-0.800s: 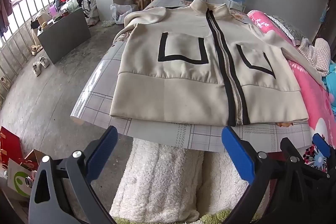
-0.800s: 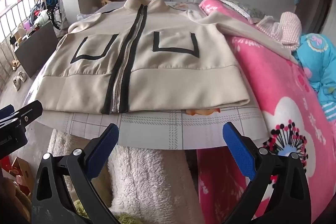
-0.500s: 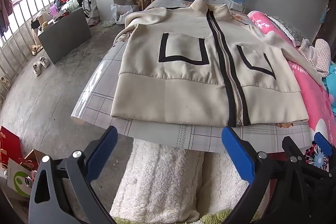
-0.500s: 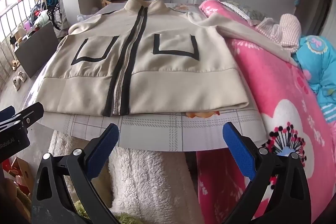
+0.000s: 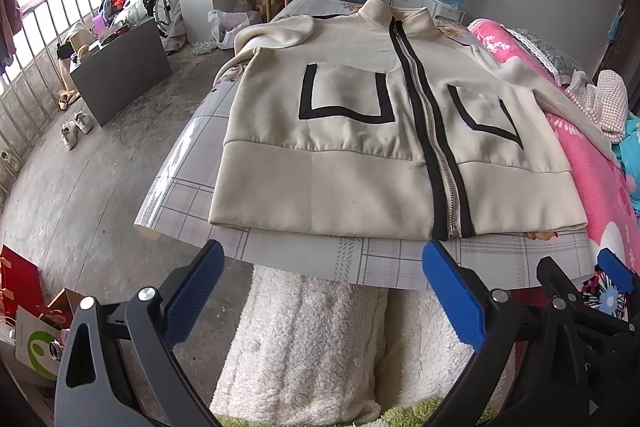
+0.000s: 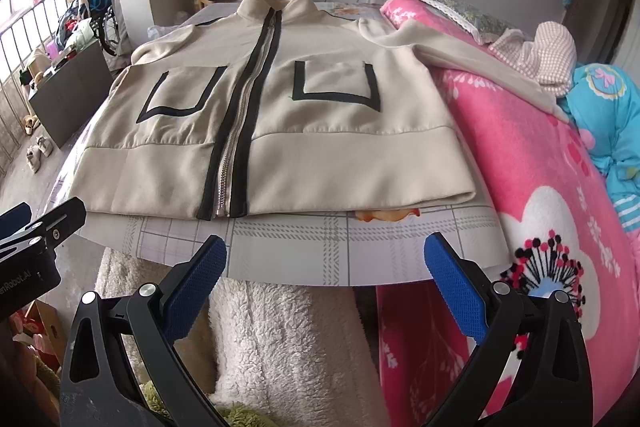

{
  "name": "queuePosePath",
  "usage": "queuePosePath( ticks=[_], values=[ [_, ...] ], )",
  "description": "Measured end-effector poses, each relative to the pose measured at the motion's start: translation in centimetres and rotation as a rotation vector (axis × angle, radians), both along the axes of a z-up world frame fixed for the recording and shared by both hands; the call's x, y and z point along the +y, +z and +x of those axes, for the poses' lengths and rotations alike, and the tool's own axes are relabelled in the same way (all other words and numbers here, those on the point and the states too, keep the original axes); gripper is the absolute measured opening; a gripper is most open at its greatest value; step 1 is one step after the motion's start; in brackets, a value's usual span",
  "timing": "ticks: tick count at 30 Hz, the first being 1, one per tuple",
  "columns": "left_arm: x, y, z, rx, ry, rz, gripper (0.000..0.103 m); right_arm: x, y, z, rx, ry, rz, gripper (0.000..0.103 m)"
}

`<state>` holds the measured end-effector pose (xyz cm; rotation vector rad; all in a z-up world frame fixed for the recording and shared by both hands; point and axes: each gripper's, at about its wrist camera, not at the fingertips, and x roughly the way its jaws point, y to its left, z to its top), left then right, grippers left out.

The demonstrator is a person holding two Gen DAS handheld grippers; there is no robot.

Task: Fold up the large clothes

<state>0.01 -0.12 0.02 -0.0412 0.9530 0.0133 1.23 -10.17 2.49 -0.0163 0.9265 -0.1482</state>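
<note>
Centrally, a cream jacket (image 5: pixel 360 155) lies flat, zipped and front-up on the counter (image 5: pixel 360 259), collar at the far end, hem near the front edge. Its black-edged zipper (image 6: pixel 240 131) runs down the middle — one sleeve trails onto the pink blanket (image 6: pixel 540 187) at the right. Left claw (image 5: pixel 324 291) and right claw (image 6: pixel 326 285) hover just short of the counter edge, jaws spread wide, nothing between them — a white fleecy throw (image 5: pixel 312 339) hangs below
</note>
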Motion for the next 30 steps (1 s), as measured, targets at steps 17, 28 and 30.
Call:
queuePosePath(
  ticks=[17,28,30],
  values=[
    [-0.01,0.04,0.00,0.000,0.000,-0.002,0.097,-0.09,0.12,0.04,0.001,0.000,0.000,0.095],
    [-0.01,0.12,-0.02,0.000,0.000,-0.003,0.097,-0.12,0.04,0.10,0.002,0.001,0.003,0.095],
    [-0.06,0.15,-0.04,0.001,0.000,-0.002,0.097,-0.18,0.00,0.07,0.007,-0.001,0.006,0.095]
  ],
)
